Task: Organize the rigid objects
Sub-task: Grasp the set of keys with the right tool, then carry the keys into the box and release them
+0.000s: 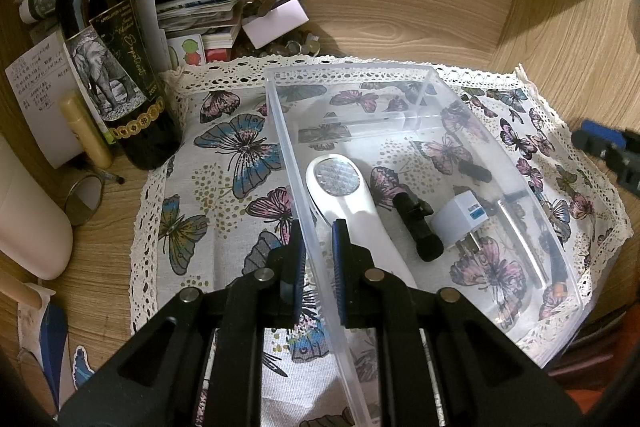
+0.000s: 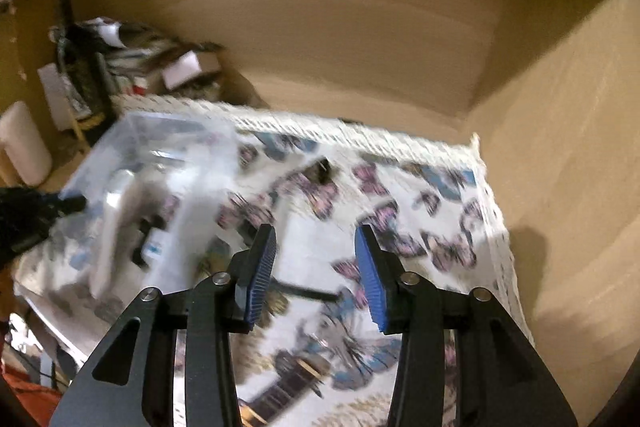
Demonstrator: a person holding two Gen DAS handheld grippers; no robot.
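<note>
A clear plastic box (image 1: 400, 75) lies on a butterfly-print cloth (image 1: 224, 155). My left gripper (image 1: 318, 259) is shut on the box's left wall, which runs between the blue pads. Inside the box lie a white handheld device with a round lens (image 1: 348, 195), a small black cylinder (image 1: 418, 227), a white plug adapter (image 1: 464, 215) and a slim silver stick (image 1: 520, 235). The right wrist view is blurred. My right gripper (image 2: 316, 255) stands open over the cloth (image 2: 420, 211), right of the box (image 2: 160, 155), with nothing between its pads. A small dark object (image 2: 324, 167) and a thin dark stick (image 2: 308, 291) lie on the cloth.
A dark wine bottle (image 1: 108, 67), a cream tube (image 1: 86, 131) and a white bottle (image 1: 28, 219) stand left of the cloth. Stacked papers and boxes (image 1: 192, 7) fill the back left corner. Wooden walls (image 1: 560, 27) close in the back and right side.
</note>
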